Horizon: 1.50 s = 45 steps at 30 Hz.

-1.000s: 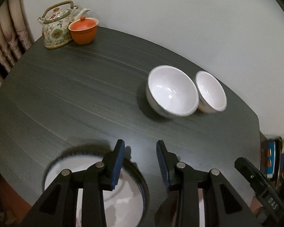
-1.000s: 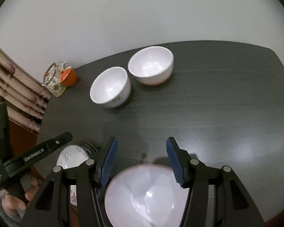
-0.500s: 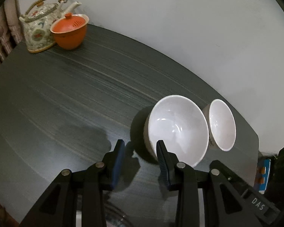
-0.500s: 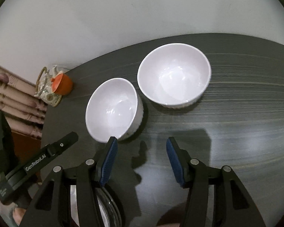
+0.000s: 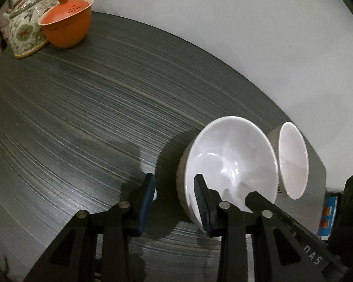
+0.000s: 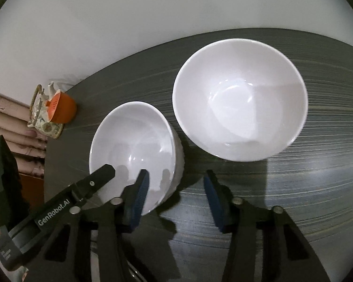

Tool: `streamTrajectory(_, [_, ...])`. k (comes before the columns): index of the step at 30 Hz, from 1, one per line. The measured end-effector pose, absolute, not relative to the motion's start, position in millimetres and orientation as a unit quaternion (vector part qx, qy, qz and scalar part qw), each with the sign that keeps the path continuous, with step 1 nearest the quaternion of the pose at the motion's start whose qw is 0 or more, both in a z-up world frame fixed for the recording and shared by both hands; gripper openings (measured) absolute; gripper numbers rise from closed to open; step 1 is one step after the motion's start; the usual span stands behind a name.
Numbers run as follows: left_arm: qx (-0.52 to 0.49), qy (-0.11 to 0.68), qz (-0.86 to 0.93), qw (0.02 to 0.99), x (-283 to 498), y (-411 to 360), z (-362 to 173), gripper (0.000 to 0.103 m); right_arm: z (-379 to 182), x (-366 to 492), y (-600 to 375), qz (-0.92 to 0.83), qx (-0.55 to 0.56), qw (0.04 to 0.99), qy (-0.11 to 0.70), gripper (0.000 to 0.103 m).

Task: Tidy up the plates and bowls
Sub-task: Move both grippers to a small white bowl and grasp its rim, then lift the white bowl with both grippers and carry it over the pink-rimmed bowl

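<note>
Standing rim to rim near the far edge of the dark table, the two white bowls are not yet stacked. The nearer bowl sits to the left in the right wrist view, the farther bowl up and to the right of it; whether their walls touch cannot be told.

Progress, as judged: the bowls are untouched and nesting remains to be done. No plate shows clearly in either view.

The left gripper has narrow jaws, closing, with the near rim of the nearer bowl between its pads; the right-hand pad lies over the bowl's inside, the other outside, and no pressing contact is evident. The right gripper is moderately wide, closing; one pad overlaps the same bowl's rim, the other stands over bare table, nothing gripped.

View differences: the left wrist camera shows a patterned teapot and an orange lidded cup large at the far corner, and the farther bowl edge-on. The right wrist camera shows both bowl interiors fully.
</note>
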<state>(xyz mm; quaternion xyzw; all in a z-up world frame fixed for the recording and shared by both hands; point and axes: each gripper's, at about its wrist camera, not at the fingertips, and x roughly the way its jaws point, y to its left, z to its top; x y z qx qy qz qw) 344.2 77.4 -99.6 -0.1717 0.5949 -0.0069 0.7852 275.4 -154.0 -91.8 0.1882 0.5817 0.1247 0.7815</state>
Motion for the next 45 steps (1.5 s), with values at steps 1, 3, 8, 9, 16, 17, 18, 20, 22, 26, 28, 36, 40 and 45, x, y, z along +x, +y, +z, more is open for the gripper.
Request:
streamTrajectory(1, [-0.175, 0.593, -0.013, 0.786, 344, 77, -101, 0.023, -94, 277, -154, 0.125, 0.189, 0.781, 0.582, 0.036])
streamTrajectory(3, [-0.182, 0.592, -0.022, 0.785, 345, 73, -101, 0.015, -97, 278, -154, 0.130, 0.191, 0.778, 0.584, 0.021])
streamTrajectory(8, [-0.171, 0.595, -0.019, 0.785, 337, 61, -97, 0.014, -97, 278, -152, 0.138, 0.195, 0.778, 0.581, 0.019])
streamTrajectory(9, [-0.170, 0.595, -0.022, 0.785, 336, 60, -94, 0.014, -96, 276, -152, 0.137, 0.193, 0.778, 0.581, 0.019])
streamTrajectory(16, [-0.152, 0.577, -0.032, 0.802, 308, 42, -51, 0.014, -69, 255, -164, 0.144, 0.191, 0.791, 0.563, 0.019])
streamTrajectory(17, [-0.146, 0.573, -0.033, 0.806, 302, 37, -43, 0.014, -65, 252, -165, 0.145, 0.190, 0.793, 0.560, 0.019])
streamTrajectory(18, [-0.141, 0.569, -0.035, 0.810, 297, 31, -34, 0.014, -57, 245, -169, 0.145, 0.191, 0.796, 0.556, 0.019])
streamTrajectory(20, [-0.139, 0.562, -0.039, 0.814, 288, 24, -20, 0.014, -48, 236, -171, 0.145, 0.196, 0.798, 0.552, 0.019])
streamTrajectory(22, [-0.137, 0.554, -0.047, 0.820, 276, 15, -5, 0.014, -34, 223, -177, 0.147, 0.196, 0.803, 0.543, 0.019])
streamTrajectory(26, [-0.140, 0.543, -0.056, 0.826, 246, -2, 19, 0.014, -8, 195, -194, 0.145, 0.202, 0.815, 0.523, 0.019])
streamTrajectory(28, [-0.137, 0.542, -0.063, 0.827, 226, -1, 31, 0.014, 6, 176, -204, 0.144, 0.204, 0.822, 0.512, 0.019])
streamTrajectory(36, [-0.117, 0.544, -0.087, 0.826, 153, -24, 49, 0.014, 27, 107, -234, 0.131, 0.218, 0.829, 0.498, 0.019])
streamTrajectory(40, [-0.114, 0.554, -0.092, 0.820, 124, -30, 44, 0.014, 27, 75, -245, 0.125, 0.216, 0.832, 0.495, 0.019])
streamTrajectory(45, [-0.111, 0.577, -0.092, 0.804, 97, -34, 24, 0.014, 15, 42, -252, 0.115, 0.224, 0.828, 0.502, 0.020])
